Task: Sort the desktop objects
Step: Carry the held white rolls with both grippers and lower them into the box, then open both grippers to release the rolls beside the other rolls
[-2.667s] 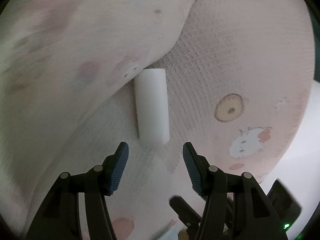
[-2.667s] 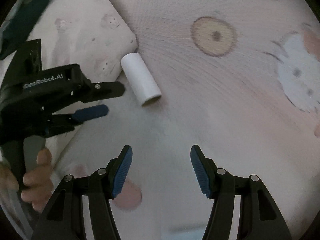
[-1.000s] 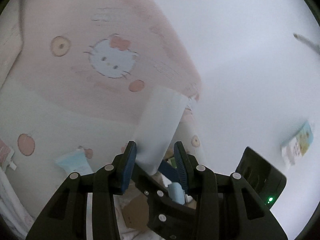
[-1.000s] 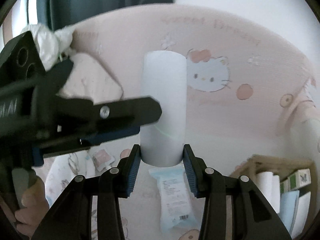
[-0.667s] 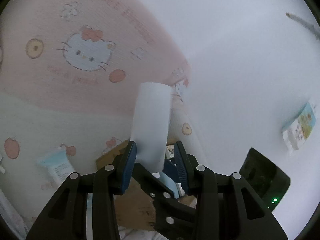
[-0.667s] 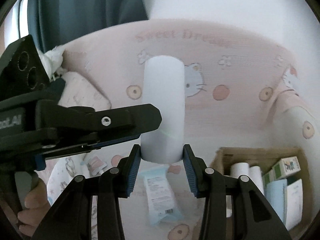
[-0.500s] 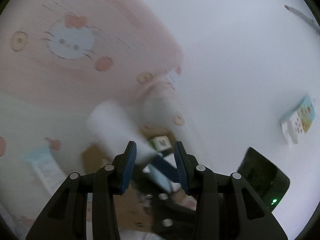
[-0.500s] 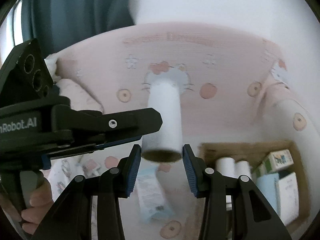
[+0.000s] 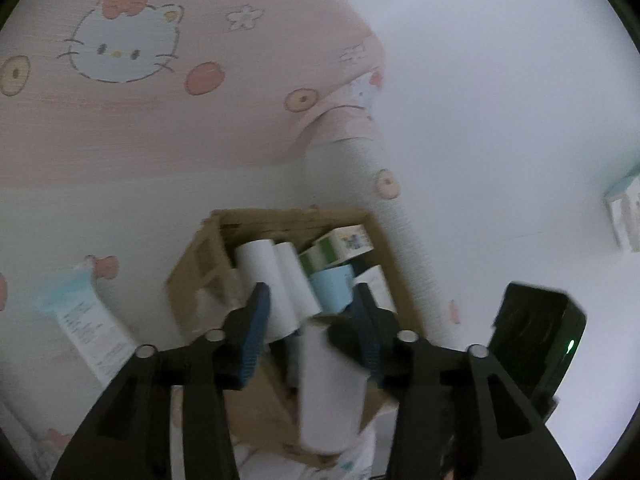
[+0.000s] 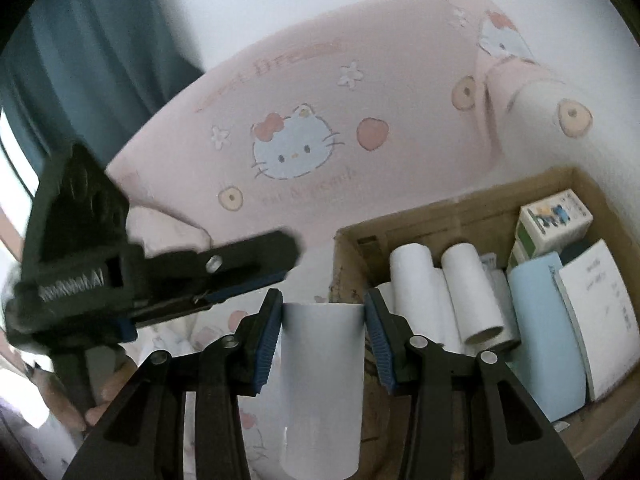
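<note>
Right wrist view: the white roll (image 10: 322, 388) stands upright between the two blue pads of the right tool (image 10: 323, 334), which press on its sides near the top, so this tool carries it.
Where the roll is: in the air, just left of the cardboard box (image 10: 582, 184) and above the bed, not yet over the opening.
Why held so: gripped across its round body with its length running back along the fingers, it can probably be laid beside the other rolls with little turning (a judgement, not a thing seen).
Left wrist view: the same roll (image 9: 332, 392) shows blurred, low between the fingers of the left tool (image 9: 310, 312); that tool's jaws are opening and its pads do not press on the roll.
Left tool's role: it appears to be letting go, leaving the roll to the right tool alone.
Box contents: white rolls (image 10: 470, 292) lie side by side at the left, a pale blue booklet (image 10: 540, 332), a white booklet (image 10: 596, 320) and a small printed carton (image 10: 554, 220) at the right, so like sits with like.
Outside the box: a pale blue packet (image 9: 80, 320) lies on the bed sheet (image 9: 248, 120), unsorted.
Farther out: a dark curtain (image 10: 80, 52) hangs behind the bed.
</note>
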Motion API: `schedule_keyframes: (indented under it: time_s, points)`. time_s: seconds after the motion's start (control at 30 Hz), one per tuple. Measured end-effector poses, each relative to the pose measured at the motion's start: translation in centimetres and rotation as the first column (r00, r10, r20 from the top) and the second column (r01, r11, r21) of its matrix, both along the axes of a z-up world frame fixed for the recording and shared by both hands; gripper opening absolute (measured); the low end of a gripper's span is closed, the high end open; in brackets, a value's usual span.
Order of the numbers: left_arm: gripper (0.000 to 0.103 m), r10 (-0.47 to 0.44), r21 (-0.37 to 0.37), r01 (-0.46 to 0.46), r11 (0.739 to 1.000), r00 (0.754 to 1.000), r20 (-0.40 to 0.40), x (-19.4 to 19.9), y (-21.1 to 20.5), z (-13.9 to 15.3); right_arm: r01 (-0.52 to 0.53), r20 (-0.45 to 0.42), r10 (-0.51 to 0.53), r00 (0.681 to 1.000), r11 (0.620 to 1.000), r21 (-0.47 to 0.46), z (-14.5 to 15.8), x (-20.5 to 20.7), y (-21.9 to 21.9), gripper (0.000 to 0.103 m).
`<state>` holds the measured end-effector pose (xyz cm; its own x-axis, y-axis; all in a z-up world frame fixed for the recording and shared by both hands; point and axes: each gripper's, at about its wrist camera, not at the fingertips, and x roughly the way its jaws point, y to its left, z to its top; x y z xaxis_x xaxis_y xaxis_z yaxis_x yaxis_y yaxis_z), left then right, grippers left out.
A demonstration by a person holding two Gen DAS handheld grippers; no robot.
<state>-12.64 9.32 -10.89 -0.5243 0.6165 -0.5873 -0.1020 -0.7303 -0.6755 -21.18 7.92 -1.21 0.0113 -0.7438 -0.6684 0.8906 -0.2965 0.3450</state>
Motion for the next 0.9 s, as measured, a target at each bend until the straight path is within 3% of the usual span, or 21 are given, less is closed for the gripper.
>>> schedule_keyframes:
  time_s: [0.17, 0.33, 0.5, 0.67, 0.9]
  points:
    - [0.05, -0.059, -0.036, 0.059, 0.998, 0.998, -0.015, 0.5, 1.5, 0.3, 0.042, -0.03, -0.041, 0.999, 0.998, 0.041, 0.4, -2.4, -0.1, 0.04]
    - [0.049, -0.106, -0.166, 0.096, 0.981, 0.993, -0.05, -0.3, 4.8, 0.8, 0.051, -0.039, -0.048, 0.998, 0.996, 0.069, 1.1, -4.2, -0.7, 0.039]
    - [0.049, -0.176, -0.198, 0.18, 0.964, 0.984, 0.038, -3.5, 6.8, -1.4, 0.055, 0.016, -0.056, 0.998, 0.994, 0.099, 0.0, -7.9, -1.7, 0.039]
    - [0.049, -0.234, -0.228, 0.239, 0.944, 0.971, 0.049, -4.6, 8.7, -1.6, 0.037, 0.054, -0.044, 0.998, 0.991, 0.126, -0.8, -10.4, -2.8, 0.039]
    - [0.049, -0.219, -0.333, 0.243, 0.911, 0.97, 0.111, -6.8, 10.8, -3.6, -0.016, 0.057, 0.004, 0.998, 0.977, 0.211, -2.6, -12.1, -6.4, 0.039]
